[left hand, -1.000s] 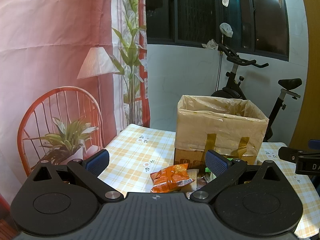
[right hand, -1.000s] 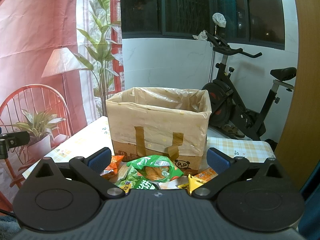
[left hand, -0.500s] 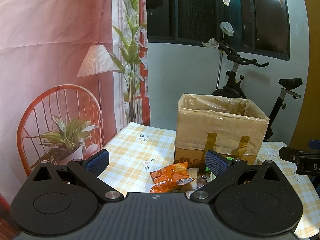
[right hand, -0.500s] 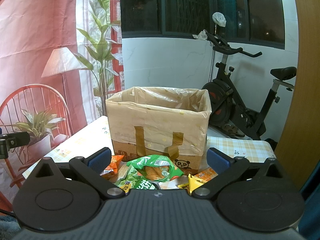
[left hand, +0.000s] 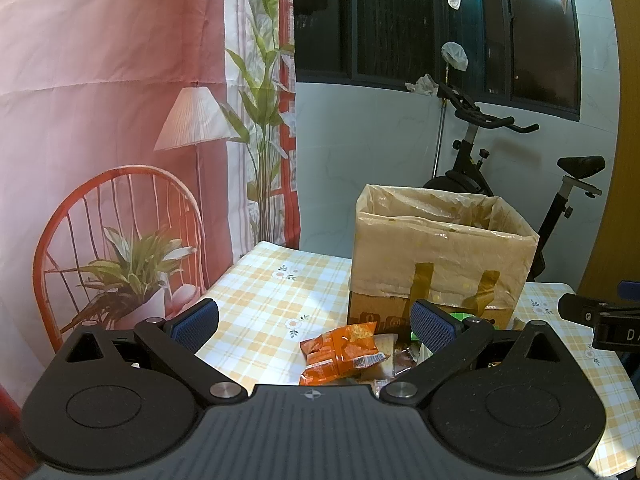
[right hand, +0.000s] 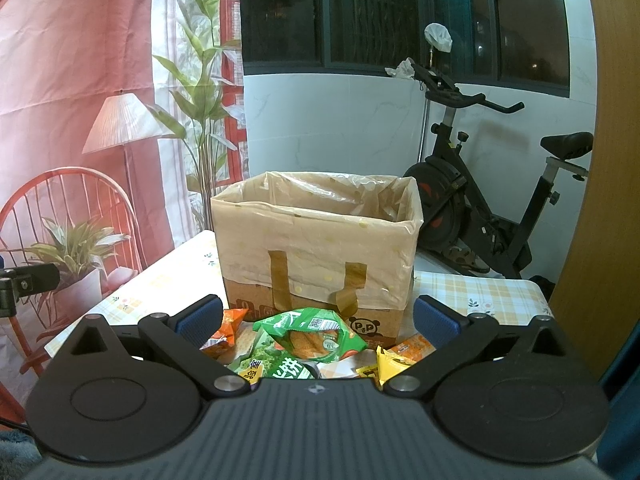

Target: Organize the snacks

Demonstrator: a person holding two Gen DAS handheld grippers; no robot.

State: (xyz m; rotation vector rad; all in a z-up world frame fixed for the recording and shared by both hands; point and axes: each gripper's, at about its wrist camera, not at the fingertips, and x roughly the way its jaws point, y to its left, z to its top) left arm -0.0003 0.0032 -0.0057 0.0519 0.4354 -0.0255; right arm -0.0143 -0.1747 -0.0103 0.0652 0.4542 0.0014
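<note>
Bare checked tablecloth [left hand: 260, 312] runs left of the box [left hand: 436, 264] out to the table edge; more bare cloth shows right of the box in my right view. Box [right hand: 316, 248] stands upright, open top, lined with a tan plastic bag taped down on the front; I cannot tell what is inside. Snacks lie in a loose heap on the table just in front of the box: orange packet [left hand: 340, 352] at the heap's left, green packet [right hand: 312, 334] in the middle near the box front, yellow packet [right hand: 390, 362] at the right. My left gripper [left hand: 314, 320] hovers level in front of the box, jaws spread wide, holding nothing, orange packet between them. My right gripper [right hand: 316, 320] points at the box front, jaws spread, empty, over the green packet.
</note>
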